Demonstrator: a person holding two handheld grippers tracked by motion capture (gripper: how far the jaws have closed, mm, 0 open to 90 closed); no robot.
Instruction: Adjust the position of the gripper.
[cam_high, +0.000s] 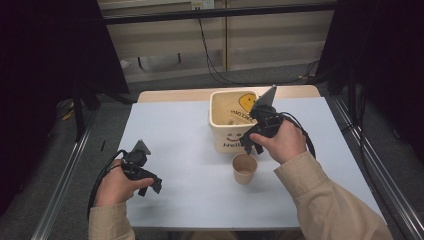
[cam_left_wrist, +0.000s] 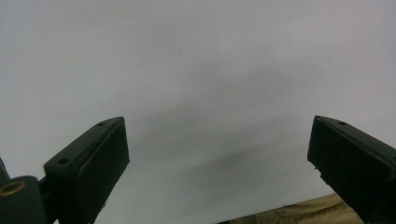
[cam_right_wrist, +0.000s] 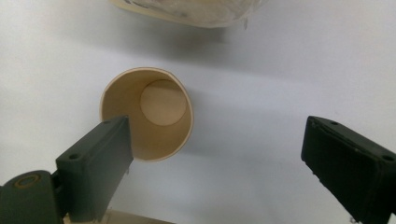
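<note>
A tan paper cup (cam_high: 244, 168) stands upright and empty on the white table cover (cam_high: 180, 150), just in front of the cream bin (cam_high: 227, 120). My right gripper (cam_high: 252, 148) hangs directly above the cup, jaws wide apart with nothing between them. In the right gripper view the cup (cam_right_wrist: 154, 116) sits under the left jaw, mouth up, and the right gripper (cam_right_wrist: 215, 154) is open. My left gripper (cam_high: 152, 187) rests low at the front left, open over bare cover; in the left gripper view the left gripper (cam_left_wrist: 217, 154) holds nothing.
The cream bin with a yellow smiley print and dark lettering stands at the back centre of the table; its lower edge (cam_right_wrist: 187, 14) shows at the top of the right gripper view. Metal rails (cam_high: 65, 175) run along both table sides. A beige sleeve (cam_left_wrist: 299, 212) shows below the left jaws.
</note>
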